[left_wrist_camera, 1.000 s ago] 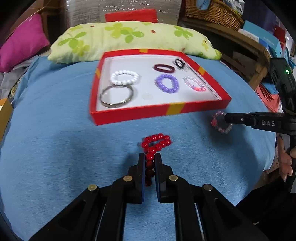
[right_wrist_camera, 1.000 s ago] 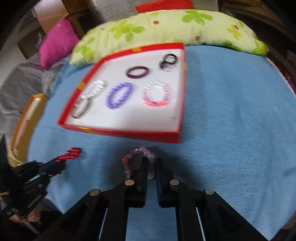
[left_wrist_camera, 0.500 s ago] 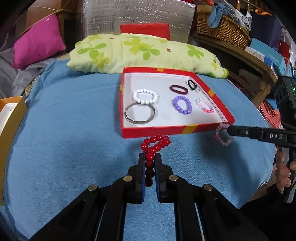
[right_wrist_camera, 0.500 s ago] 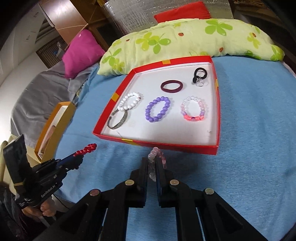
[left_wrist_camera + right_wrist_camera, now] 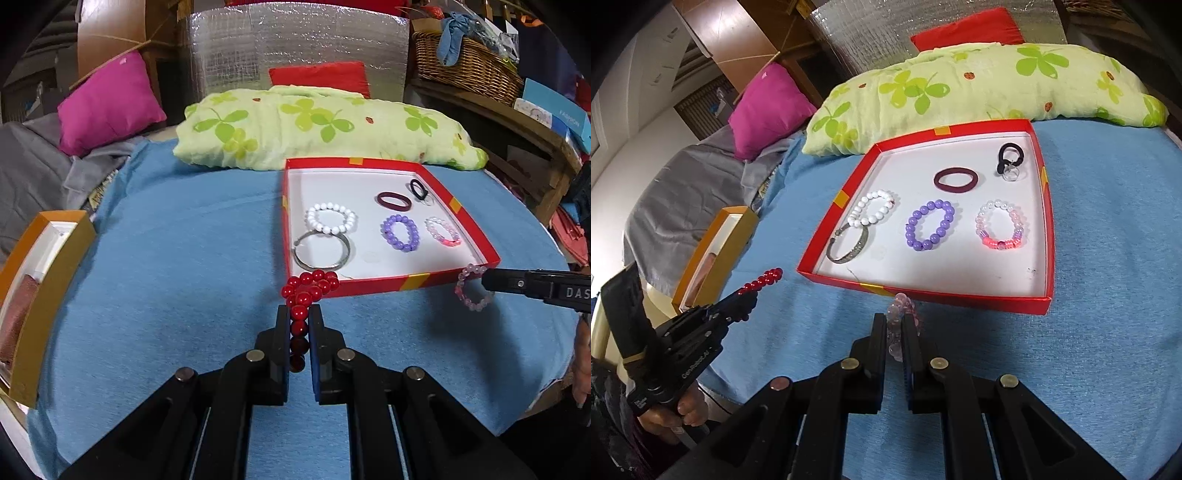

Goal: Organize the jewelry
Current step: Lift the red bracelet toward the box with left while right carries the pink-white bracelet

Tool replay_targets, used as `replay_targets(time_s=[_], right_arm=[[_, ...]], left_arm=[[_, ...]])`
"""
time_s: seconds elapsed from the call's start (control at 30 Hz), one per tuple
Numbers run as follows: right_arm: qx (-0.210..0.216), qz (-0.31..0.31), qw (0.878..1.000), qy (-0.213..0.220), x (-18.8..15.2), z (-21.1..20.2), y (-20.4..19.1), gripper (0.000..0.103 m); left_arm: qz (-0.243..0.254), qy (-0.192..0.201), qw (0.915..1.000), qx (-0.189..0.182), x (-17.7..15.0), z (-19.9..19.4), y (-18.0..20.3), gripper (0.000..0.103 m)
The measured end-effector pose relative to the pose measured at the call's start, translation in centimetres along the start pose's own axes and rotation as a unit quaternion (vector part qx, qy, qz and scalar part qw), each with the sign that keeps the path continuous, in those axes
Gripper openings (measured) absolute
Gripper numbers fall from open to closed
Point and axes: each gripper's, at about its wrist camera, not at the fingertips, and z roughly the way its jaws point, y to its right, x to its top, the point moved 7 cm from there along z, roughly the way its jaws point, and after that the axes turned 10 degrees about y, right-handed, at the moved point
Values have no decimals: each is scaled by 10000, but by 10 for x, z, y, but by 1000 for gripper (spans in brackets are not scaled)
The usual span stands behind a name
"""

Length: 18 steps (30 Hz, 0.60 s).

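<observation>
Bracelets fill the shallow red tray point(image 5: 373, 286) lying on the blue cloth point(image 5: 177, 258): a white bead bracelet point(image 5: 331, 219) overlapping a silver bangle point(image 5: 321, 249) at the tray's left side, a purple bead bracelet point(image 5: 400, 232) in the middle, a pink-and-clear bead bracelet point(image 5: 443, 231) to its right, and behind them a dark maroon band point(image 5: 393, 201) and a black hair tie point(image 5: 418, 188) with what looks like a small clear ring touching it, though that piece is too faint to name surely. Outside the tray, the left gripper point(image 5: 299, 314) is clamped on a red bead bracelet point(image 5: 308, 290), several beads pinched between its fingers and the free loop sticking out forward, just in front of the tray's near wall. The right gripper point(image 5: 895, 323) is likewise closed on a pale pink bead bracelet point(image 5: 903, 312), which hangs beside the tray's near right corner in the left wrist view point(image 5: 471, 288). Both bracelets appear lifted off the cloth. A green clover-print pillow point(image 5: 314, 125) lies behind the tray, a magenta cushion point(image 5: 107, 103) sits farther left, and an orange-edged box point(image 5: 48, 277) rests at the cloth's left edge.
</observation>
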Motion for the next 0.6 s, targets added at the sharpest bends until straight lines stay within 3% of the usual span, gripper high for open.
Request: replay_targets(time_s=[0.33, 0.6], right_arm=[[169, 29, 9992, 356, 10, -12, -8, 9], [225, 134, 9975, 653, 20, -22, -7, 9]], left_arm=[[93, 173, 9993, 314, 8, -2, -4, 9], [72, 288, 9989, 356, 16, -3, -3, 9]])
